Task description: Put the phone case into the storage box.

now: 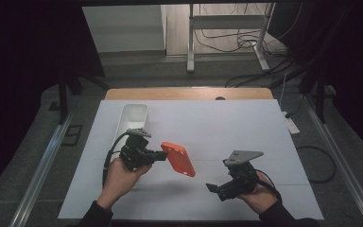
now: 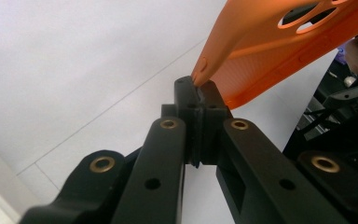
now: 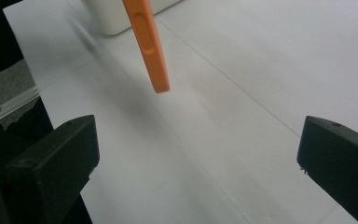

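The left tongs [image 1: 163,154] were squeezed tight on one edge of an orange phone case [image 1: 178,159]. The case was up in the air, above the white desk [image 1: 227,127], and it touched nothing else. In the left gripper view the two black jaws pressed together on the thin rim of the case, near a small button bump.

The right tongs [image 1: 211,187] were let go, with the jaws standing wide apart and nothing between them. They were low over the desk, near the case but not touching it. In the right gripper view the case [image 3: 148,42] hung edge-on in front of the wide jaws.

A white bin [image 1: 131,118] stood on the desk behind the left hand [image 1: 120,176], well apart from the right hand [image 1: 261,195]. From above it looked like nothing was in it, but the bottom was hard to see.

So the picking up looked done: the case was off the desk and held well. What was left, I think, was for the right tongs to take the case too, or for the case to go into the bin. None of that was done yet.
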